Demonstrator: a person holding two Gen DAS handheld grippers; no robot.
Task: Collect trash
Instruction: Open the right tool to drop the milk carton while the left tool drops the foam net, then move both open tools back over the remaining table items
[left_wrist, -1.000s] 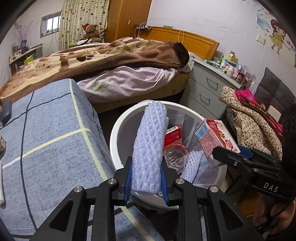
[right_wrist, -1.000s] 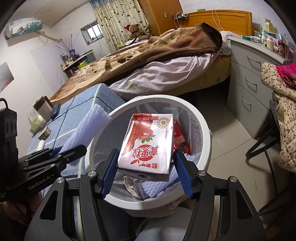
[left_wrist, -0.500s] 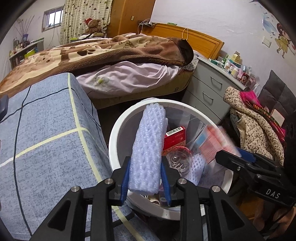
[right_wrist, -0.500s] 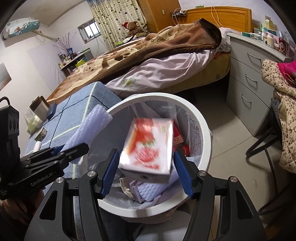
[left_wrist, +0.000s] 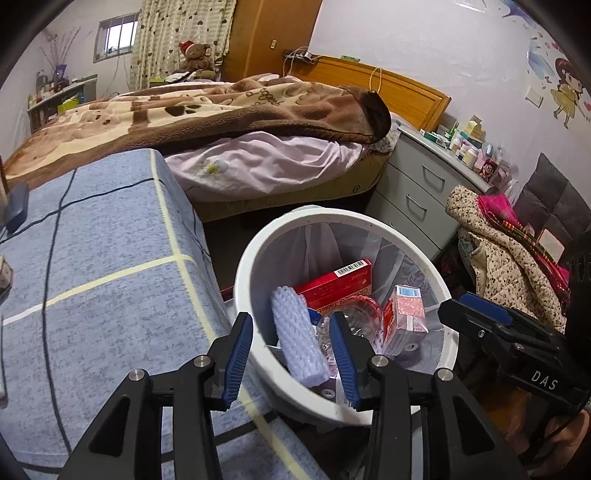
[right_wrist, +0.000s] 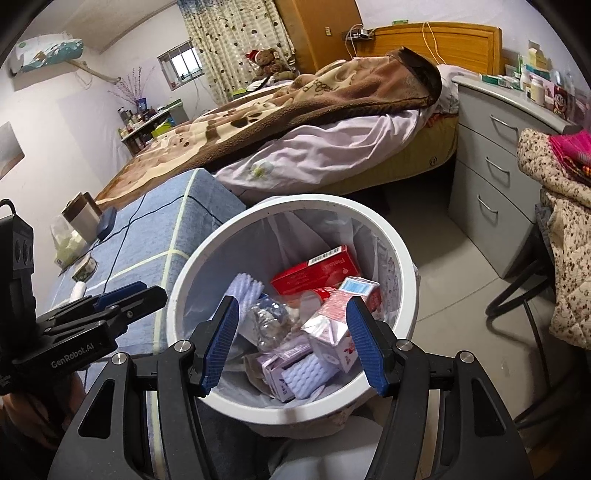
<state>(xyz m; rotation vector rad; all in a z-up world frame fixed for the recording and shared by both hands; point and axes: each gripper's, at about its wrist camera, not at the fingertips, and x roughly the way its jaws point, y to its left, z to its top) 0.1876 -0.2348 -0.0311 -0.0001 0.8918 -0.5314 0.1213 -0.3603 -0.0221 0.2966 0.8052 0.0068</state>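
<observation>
Two items lie in white trash bin (left_wrist: 255, 254) | foam net sleeve (left_wrist: 297, 339) near-left: light, soft, squashable, pinch mid-length | milk carton (right_wrist: 332, 325) right: light, crushable, take flat sides | left gripper (left_wrist: 291, 356) jaws just opening, empty | right gripper (right_wrist: 293, 341) jaws apart, empty

Both fisheye cameras ride on hand-held grippers and look steeply down along their fingers into the white trash bin (left_wrist: 255, 254), which sits close beneath each lens. The left wrist view stands over the bin's left rim beside the blue checked cover (left_wrist: 103, 266), with the bin low and right of centre. The right wrist view hangs nearer the bin's near rim (right_wrist: 295, 410), the bin central. Each frame catches the other gripper at its edge, and both share the bin, the bed (right_wrist: 332, 122) beyond it and the grey drawers (right_wrist: 495, 155) to its right.
</observation>
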